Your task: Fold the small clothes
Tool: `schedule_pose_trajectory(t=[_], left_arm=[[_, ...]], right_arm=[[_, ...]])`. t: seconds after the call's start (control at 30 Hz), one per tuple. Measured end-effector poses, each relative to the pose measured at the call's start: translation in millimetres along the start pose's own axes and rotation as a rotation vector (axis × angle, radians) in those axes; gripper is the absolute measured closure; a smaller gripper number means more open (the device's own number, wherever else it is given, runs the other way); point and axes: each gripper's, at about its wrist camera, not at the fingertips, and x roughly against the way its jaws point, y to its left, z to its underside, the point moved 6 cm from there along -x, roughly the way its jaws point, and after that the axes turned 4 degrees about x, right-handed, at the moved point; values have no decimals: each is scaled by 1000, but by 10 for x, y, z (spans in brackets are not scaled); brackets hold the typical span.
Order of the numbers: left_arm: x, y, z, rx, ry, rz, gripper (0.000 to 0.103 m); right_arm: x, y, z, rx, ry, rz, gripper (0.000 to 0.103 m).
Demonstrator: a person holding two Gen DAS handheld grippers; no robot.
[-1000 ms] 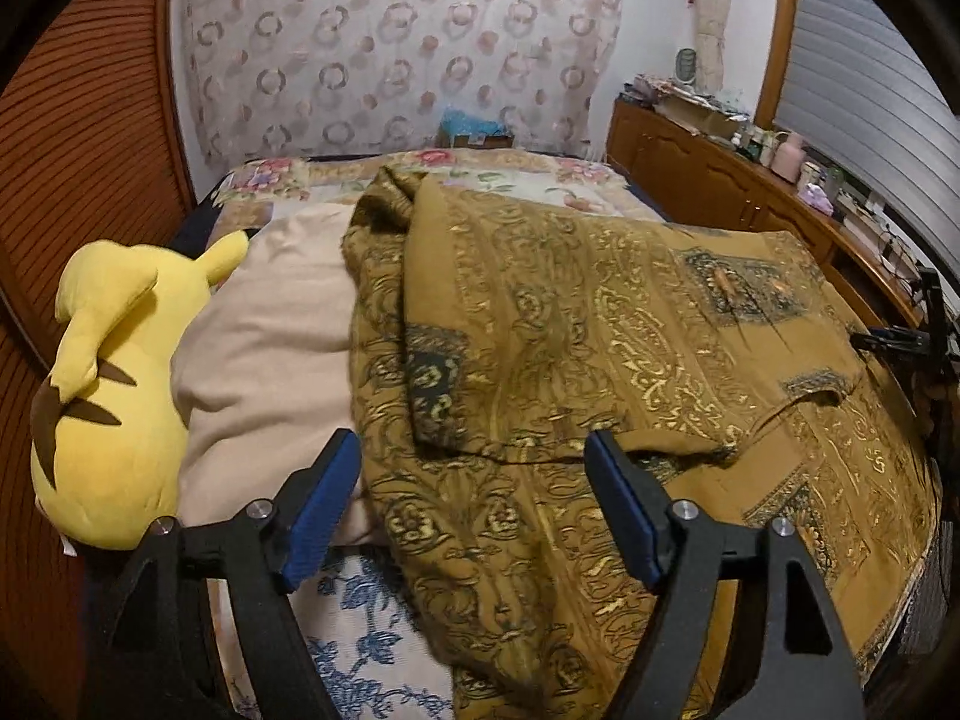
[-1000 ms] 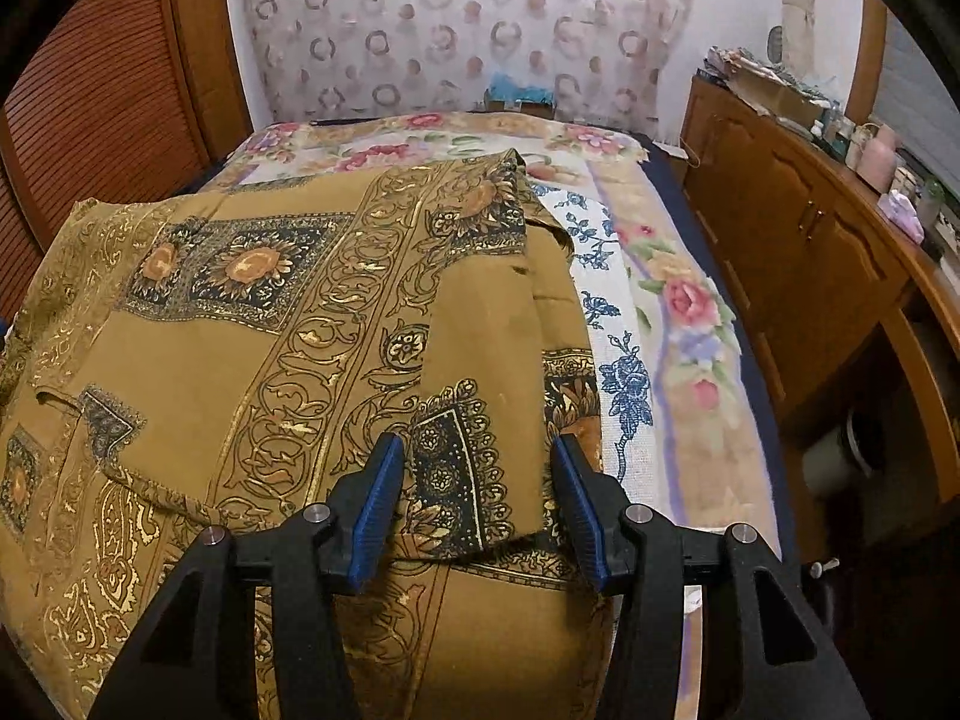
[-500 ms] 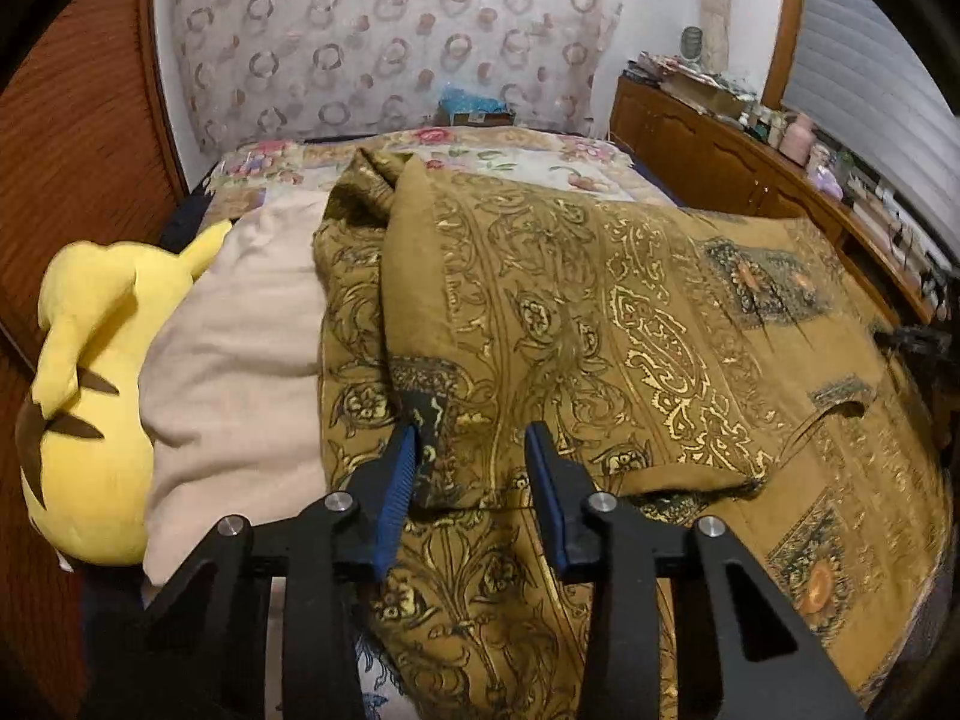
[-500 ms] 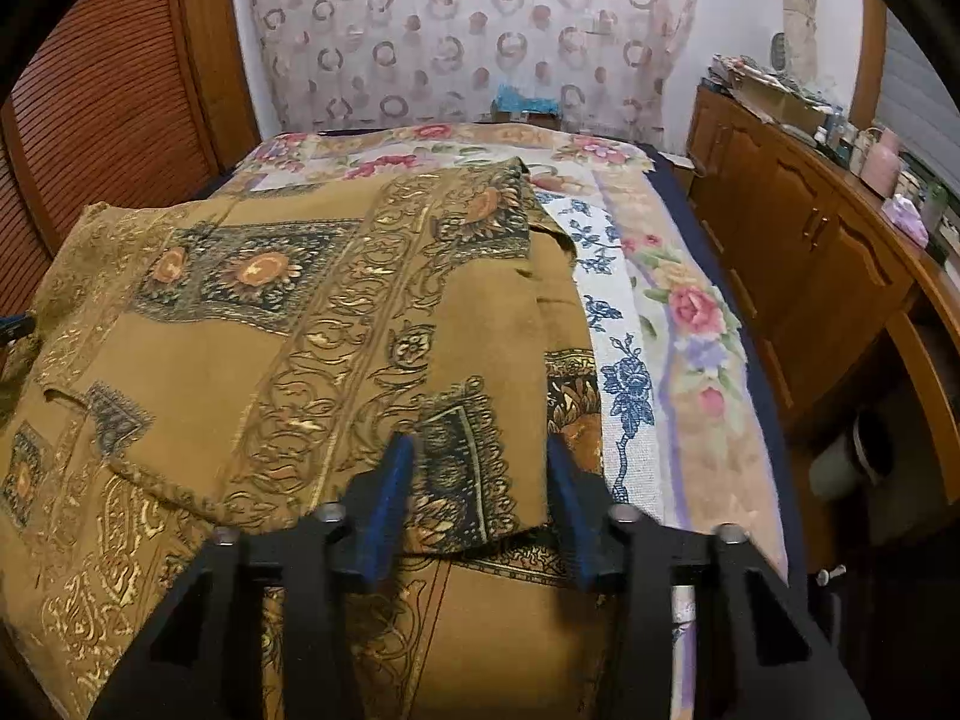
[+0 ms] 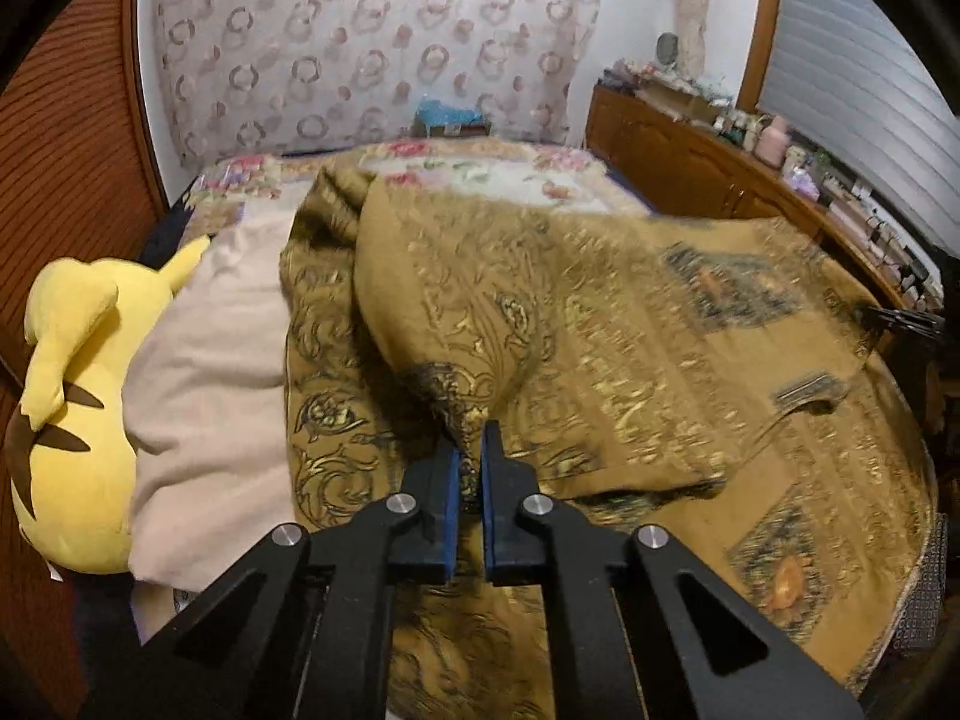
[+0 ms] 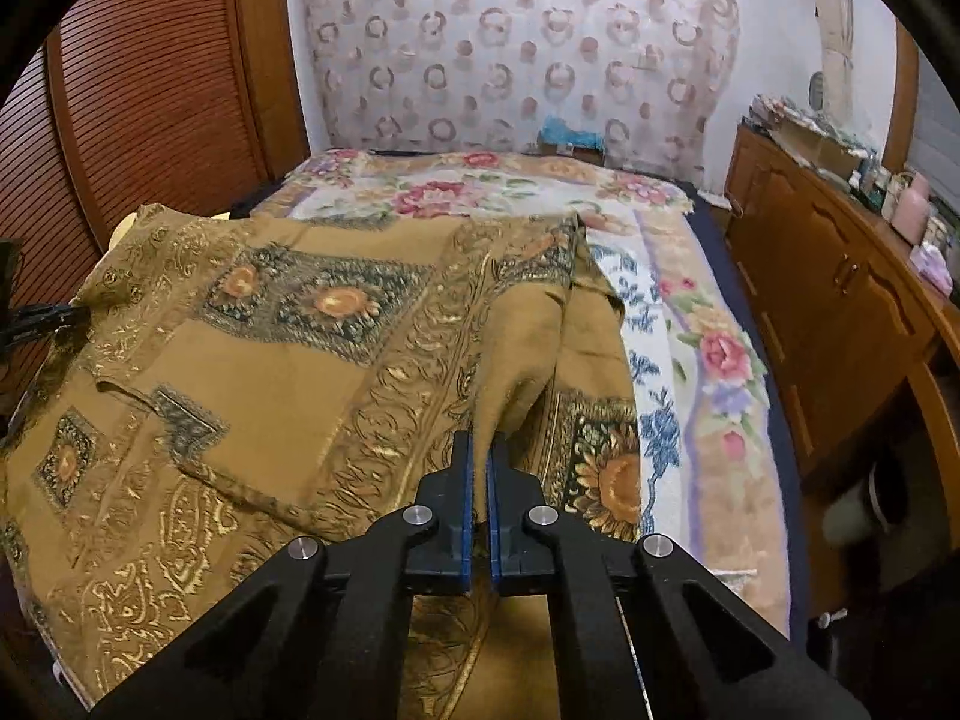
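One patterned cloth (image 5: 600, 324), one plush toy (image 5: 72, 420), two grippers (image 5: 471, 450)

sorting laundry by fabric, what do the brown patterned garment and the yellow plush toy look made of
Brown patterned garment: thin woven cloth, probably a light cotton or silky blend, printed with shiny gold motifs. It drapes and puckers softly where both tongs pinch it.
Yellow plush toy: soft, matte short-pile fleece, likely polyester over stuffing, judging by its rounded, padded shape. The exact fibre cannot be told.

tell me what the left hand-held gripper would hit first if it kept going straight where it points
Probably the brown patterned garment itself: the left hand-held gripper is already shut on a bunched fold of it, with more cloth directly ahead.
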Motion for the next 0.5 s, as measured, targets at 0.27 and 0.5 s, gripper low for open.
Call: schedule_pose_trajectory(t=[0.27,0.5], left_arm=[[571,-170,73,14,-61,89,97],[962,-184,511,32,-52,108,97]], right_arm=[[437,-78,-47,-31,-99,-29,100],[773,-67,264,-19,-99,-42,100]])
